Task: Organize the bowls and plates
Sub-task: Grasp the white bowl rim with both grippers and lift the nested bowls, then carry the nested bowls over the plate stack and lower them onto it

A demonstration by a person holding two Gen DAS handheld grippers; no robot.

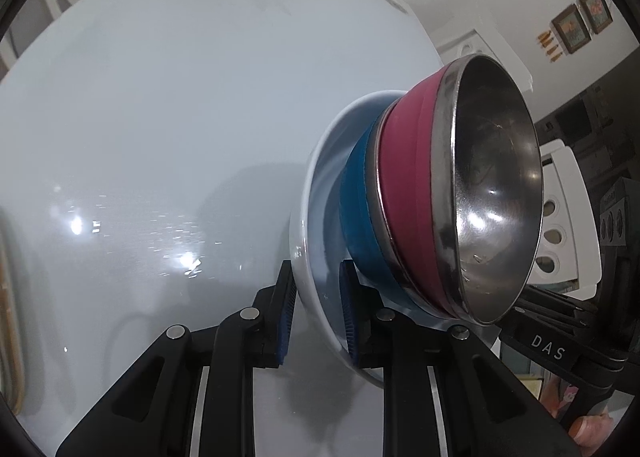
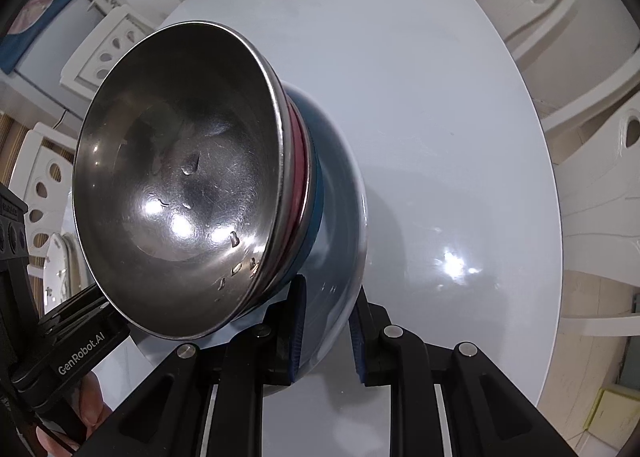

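Bowls and plate are gathered into one stack, and both claws are clamped on it. The left gripper (image 1: 318,315) has its two blue-padded fingers pinched shut on the rim of the white plate (image 1: 308,217) at the bottom of the stack, one pad under the rim and one inside it. The right gripper (image 2: 326,331) is closed the same way on the opposite side of that rim, so the plate is carried between the two hands.

Nested on the plate sit a blue bowl (image 1: 356,213) and, inside that, a pink bowl (image 1: 408,193) with a bare steel inside; a few water drops cling to the metal. The whole stack looks tilted in both wrist views and appears to hang clear of the pale glossy table (image 1: 160,117), though how high cannot be told.

White chairs (image 2: 592,177) ring the table, and some jars stand at its far end.

As a judgement, the sorting part looks done: no loose plate or bowl shows on the tabletop. What seems left is carrying the stack to its resting place and setting it down level, without the bowls sliding off the tilted plate.
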